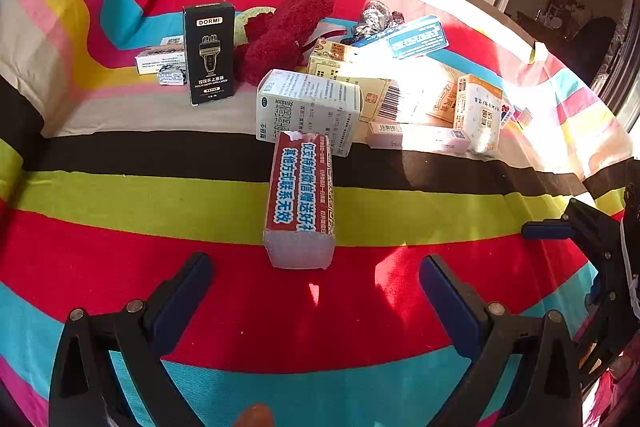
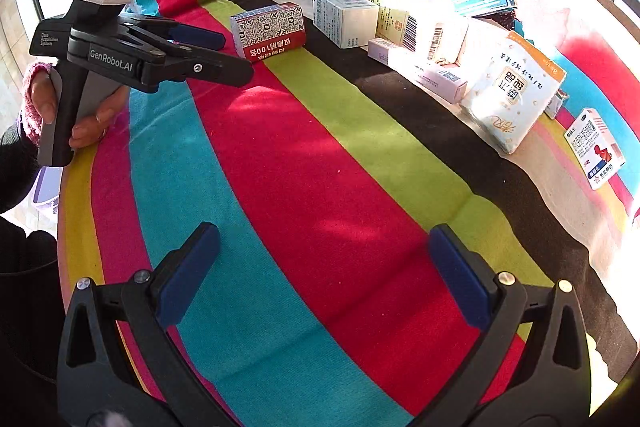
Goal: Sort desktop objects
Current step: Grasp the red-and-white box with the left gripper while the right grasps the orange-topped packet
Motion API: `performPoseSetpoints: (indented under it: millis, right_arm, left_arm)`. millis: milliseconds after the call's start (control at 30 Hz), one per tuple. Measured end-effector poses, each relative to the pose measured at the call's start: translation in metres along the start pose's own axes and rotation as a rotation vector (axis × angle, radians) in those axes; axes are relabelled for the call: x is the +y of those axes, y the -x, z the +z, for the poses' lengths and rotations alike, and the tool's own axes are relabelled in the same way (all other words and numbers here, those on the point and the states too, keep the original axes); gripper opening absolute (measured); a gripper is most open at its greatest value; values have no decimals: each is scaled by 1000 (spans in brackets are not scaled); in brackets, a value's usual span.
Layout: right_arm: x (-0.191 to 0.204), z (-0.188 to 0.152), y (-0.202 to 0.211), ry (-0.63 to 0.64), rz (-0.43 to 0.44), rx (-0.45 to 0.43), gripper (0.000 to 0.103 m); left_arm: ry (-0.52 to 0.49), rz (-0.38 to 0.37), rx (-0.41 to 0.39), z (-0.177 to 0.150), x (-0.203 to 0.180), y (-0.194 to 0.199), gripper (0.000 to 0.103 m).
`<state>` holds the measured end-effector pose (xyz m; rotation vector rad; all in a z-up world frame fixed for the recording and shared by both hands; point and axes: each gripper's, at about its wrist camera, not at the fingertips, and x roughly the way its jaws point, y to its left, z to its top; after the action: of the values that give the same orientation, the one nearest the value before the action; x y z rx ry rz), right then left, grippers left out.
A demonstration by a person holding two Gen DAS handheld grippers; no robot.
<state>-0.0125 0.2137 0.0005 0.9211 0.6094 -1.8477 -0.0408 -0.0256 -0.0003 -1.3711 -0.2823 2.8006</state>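
Both tongs, left (image 1: 316, 291) and right (image 2: 324, 267), gape wide and empty over the striped table (image 2: 280, 187), a red box (image 1: 300, 195) just ahead of the left.

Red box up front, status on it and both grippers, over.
Left gripper and right gripper open, holding nothing. Red box lies on the striped cloth, just ahead of the left fingers, untouched. Nothing between them; white box sits behind.

- Left gripper (image 1: 316, 287): jaws fully apart, nothing between, angled downward.
- Right gripper (image 2: 324, 267): same.
- Left hand (image 2: 72, 111) wraps its handle.
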Motion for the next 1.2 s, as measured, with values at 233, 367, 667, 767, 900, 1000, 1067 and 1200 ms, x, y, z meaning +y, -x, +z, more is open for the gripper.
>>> performPoseSetpoints:
  millis: [233,367,667,767,900,1000,1067,1200]
  right_arm:
    - [1,-1,-1,1,-1,-1,103]
    - [1,-1,-1,0,-1,-1,103]
    - [-6,9,-4,-93,-39,-1,102]
    - [-29,20,11,-288,-162,-96,102]
    - [-66,48,14,-529,-278,-189,102]
    - [-93,68,-3,-670,-321,-182,102]
    - [-107,75,-14,-722,-364,-161,99]
    - [-113,68,-26,-761,-402,-84,54]
  left_arm:
    - [-105,123,51,11,-6,-18,103]
    - [-97,126,68,12,-3,-14,103]
    - [-73,142,66,20,-1,-18,103]
    - [-74,143,51,10,-1,-13,103]
    - [-71,146,52,12,-7,-14,103]
    - [-56,156,47,10,-6,-10,103]
    - [-44,165,37,10,-5,-8,97]
    - [-13,185,-15,9,-1,4,53]
